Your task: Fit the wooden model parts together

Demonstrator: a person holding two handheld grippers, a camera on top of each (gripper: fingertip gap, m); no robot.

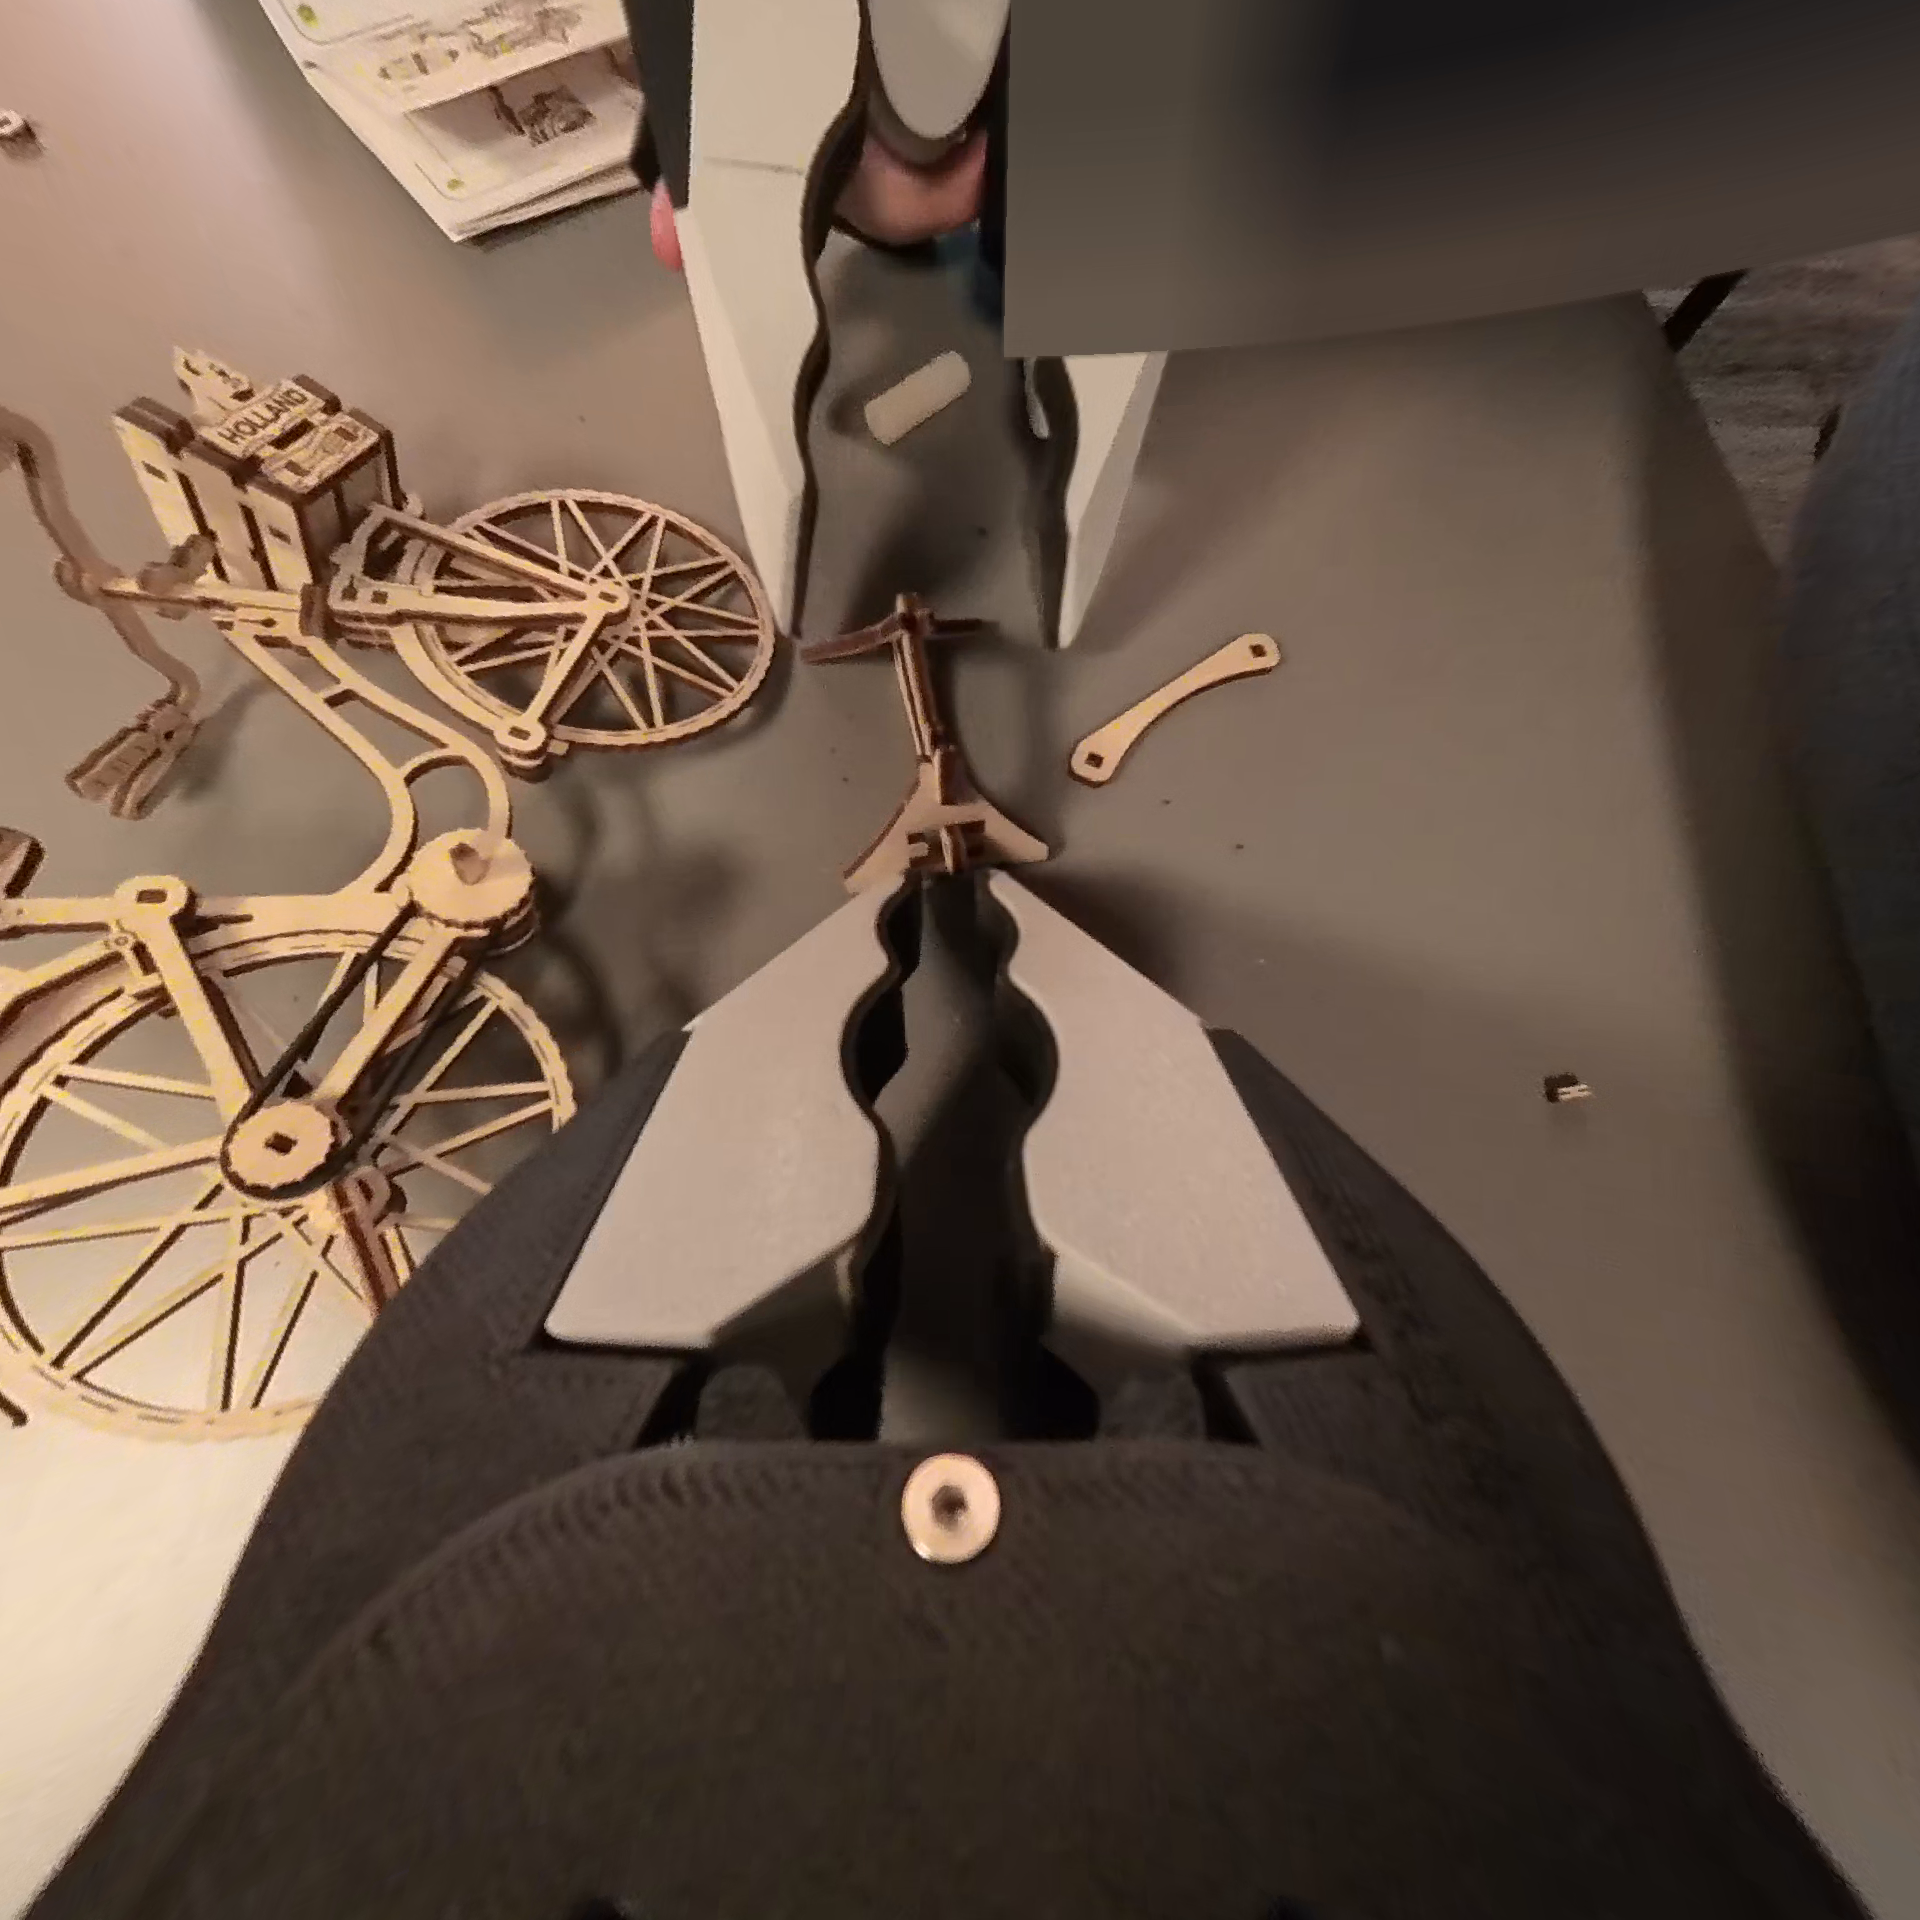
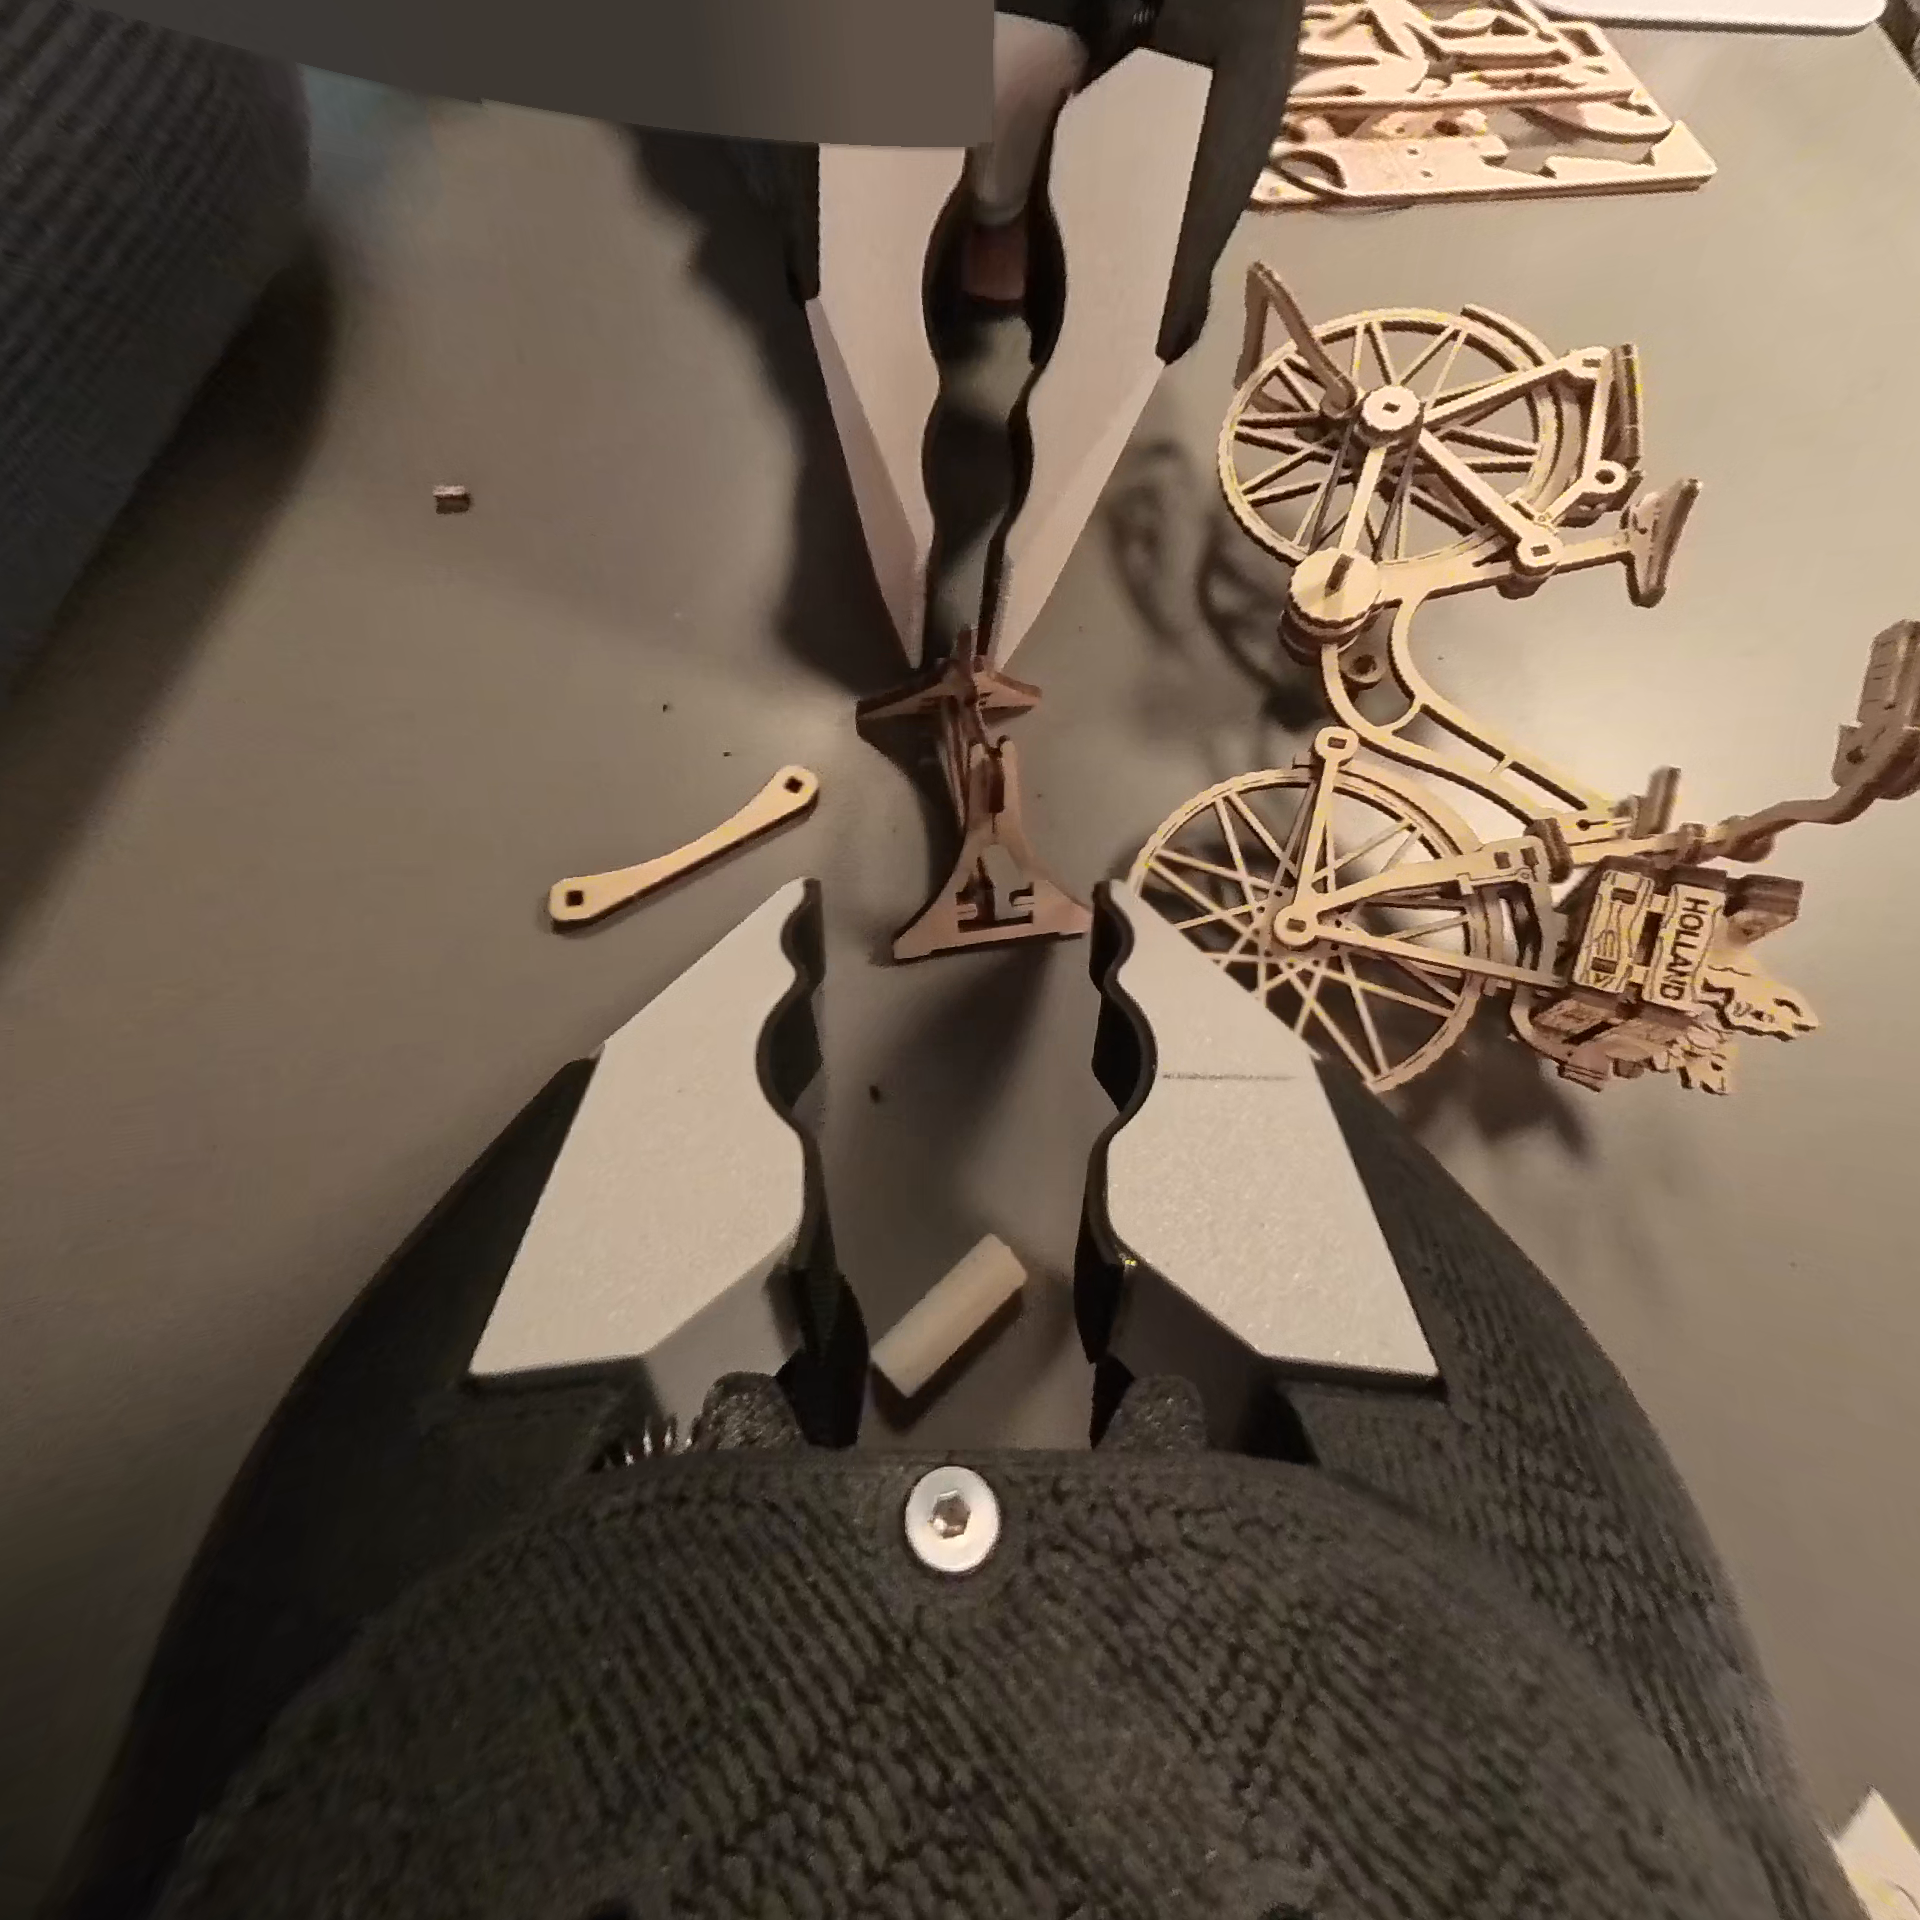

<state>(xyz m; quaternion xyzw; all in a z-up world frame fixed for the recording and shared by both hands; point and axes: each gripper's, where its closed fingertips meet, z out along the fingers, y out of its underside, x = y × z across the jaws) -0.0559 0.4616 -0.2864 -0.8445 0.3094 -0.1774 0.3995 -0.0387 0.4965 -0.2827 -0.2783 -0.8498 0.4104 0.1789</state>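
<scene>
Nearest me, left gripper (image 1: 943, 881) jaws pinched the stand (image 1: 932, 769), upright on the desk (image 1: 1403, 831). Right gripper (image 2: 951, 899) jaws stood spread around its far end. Bicycle (image 2: 1455, 748) lay beside.

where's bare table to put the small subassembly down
Free: the grey table beyond the curved link, toward the tiny block. Crowded: the wooden bicycle side and between the two hand-held grippers, where the white peg lies.
</scene>
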